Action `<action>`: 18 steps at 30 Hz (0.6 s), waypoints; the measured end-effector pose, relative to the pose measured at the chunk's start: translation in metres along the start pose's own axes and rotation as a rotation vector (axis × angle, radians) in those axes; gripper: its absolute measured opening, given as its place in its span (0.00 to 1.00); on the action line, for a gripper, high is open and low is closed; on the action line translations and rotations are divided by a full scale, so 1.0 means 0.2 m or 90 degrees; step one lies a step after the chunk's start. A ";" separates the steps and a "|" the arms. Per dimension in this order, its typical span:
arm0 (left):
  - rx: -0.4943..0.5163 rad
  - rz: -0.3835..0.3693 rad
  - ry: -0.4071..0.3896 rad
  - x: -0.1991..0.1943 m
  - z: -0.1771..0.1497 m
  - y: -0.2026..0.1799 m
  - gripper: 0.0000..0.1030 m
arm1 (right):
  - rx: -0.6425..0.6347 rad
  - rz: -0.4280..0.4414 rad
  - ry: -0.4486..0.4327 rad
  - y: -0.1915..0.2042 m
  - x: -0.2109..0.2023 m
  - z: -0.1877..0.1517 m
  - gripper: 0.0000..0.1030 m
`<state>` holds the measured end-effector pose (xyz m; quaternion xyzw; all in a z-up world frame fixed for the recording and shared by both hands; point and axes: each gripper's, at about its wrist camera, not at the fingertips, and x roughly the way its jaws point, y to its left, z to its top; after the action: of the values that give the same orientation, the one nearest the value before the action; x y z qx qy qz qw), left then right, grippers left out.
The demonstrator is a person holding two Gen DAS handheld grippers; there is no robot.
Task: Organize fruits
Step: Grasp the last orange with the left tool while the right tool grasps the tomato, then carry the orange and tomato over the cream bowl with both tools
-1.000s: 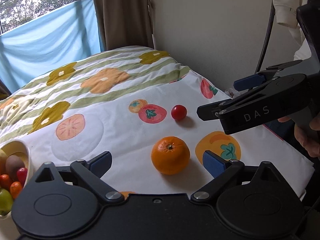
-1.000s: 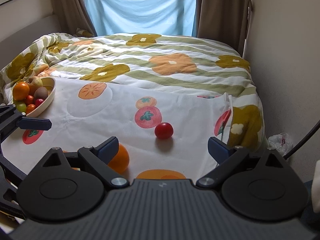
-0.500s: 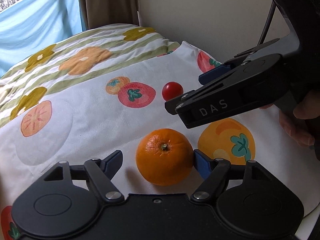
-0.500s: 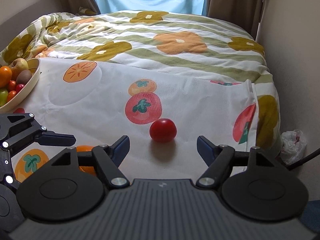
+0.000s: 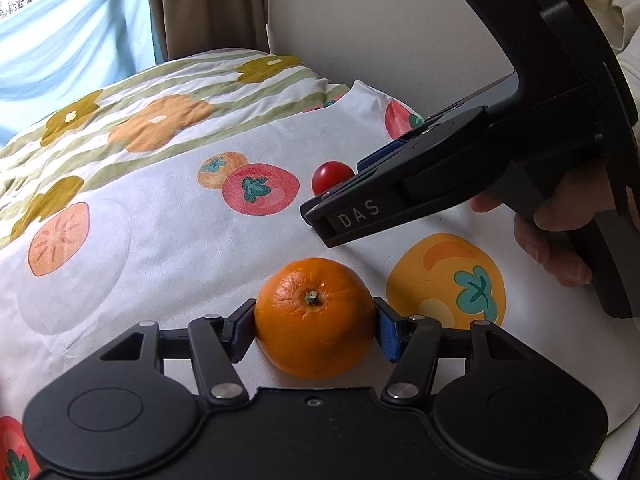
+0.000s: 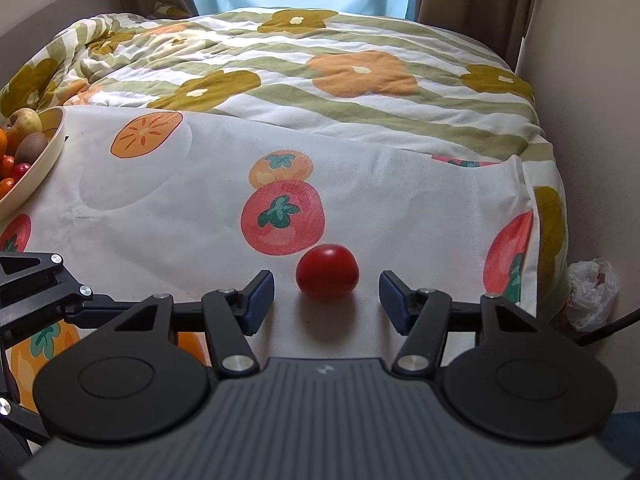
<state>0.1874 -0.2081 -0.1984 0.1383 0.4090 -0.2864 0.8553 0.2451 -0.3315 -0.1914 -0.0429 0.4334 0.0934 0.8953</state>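
- Your left gripper [image 5: 315, 326] is pointing down at the white cloth [image 5: 168, 248] with printed fruits, and the orange [image 5: 315, 316] is sitting between its two blue pads.
- Its jaws have just been closing, and both pads are now touching the sides of the orange, so they are gripping it. The orange is resting on the cloth with its stem end facing up.
- Your right gripper [image 6: 327, 302] is hanging low over the same cloth, and the small red tomato [image 6: 327, 272] is lying between its fingers, a little ahead of the fingertips.
- The jaws of the right gripper have also just been closing, but there is a gap on each side of the tomato, so they are open around it and not holding it.
- In the left wrist view, your right hand [image 5: 560, 224] is holding the black handle of the right gripper, just beyond the orange.
- The tomato is lying beside a printed red fruit, well apart from the bowl [image 6: 44, 160].
- The bowl is standing at the left edge of the right wrist view, on the cloth, and it is holding several fruits.
- Behind the cloth, a flowered quilt [image 6: 320, 76] is covering the bed.
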 end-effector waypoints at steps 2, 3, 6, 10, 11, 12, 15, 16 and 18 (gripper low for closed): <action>-0.004 0.004 0.000 0.00 0.00 0.01 0.62 | -0.002 -0.002 0.001 0.00 0.01 0.00 0.67; -0.007 0.006 0.000 -0.01 -0.01 0.02 0.62 | -0.003 -0.002 0.001 0.00 0.01 0.00 0.66; -0.013 0.013 -0.001 -0.01 -0.01 0.03 0.62 | -0.007 -0.003 -0.001 0.01 0.02 0.00 0.65; -0.020 0.018 -0.002 -0.02 -0.02 0.05 0.62 | -0.014 -0.002 -0.007 0.02 0.03 0.00 0.58; -0.023 0.021 -0.002 -0.02 -0.03 0.05 0.62 | -0.016 -0.001 -0.007 0.03 0.02 0.00 0.54; -0.025 0.023 -0.003 -0.02 -0.03 0.05 0.62 | -0.018 0.000 -0.008 0.03 0.02 0.00 0.47; -0.036 0.033 -0.003 -0.03 -0.04 0.06 0.62 | -0.017 -0.001 -0.006 0.04 0.02 0.01 0.47; -0.040 0.037 -0.004 -0.04 -0.04 0.06 0.62 | -0.016 0.003 -0.007 0.05 0.01 0.01 0.47; -0.044 0.045 -0.005 -0.05 -0.06 0.06 0.62 | -0.019 0.004 -0.011 0.06 -0.01 0.02 0.47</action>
<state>0.1821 -0.1884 -0.1973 0.1214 0.4101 -0.2424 0.8708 0.2446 -0.3201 -0.1879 -0.0542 0.4245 0.1033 0.8979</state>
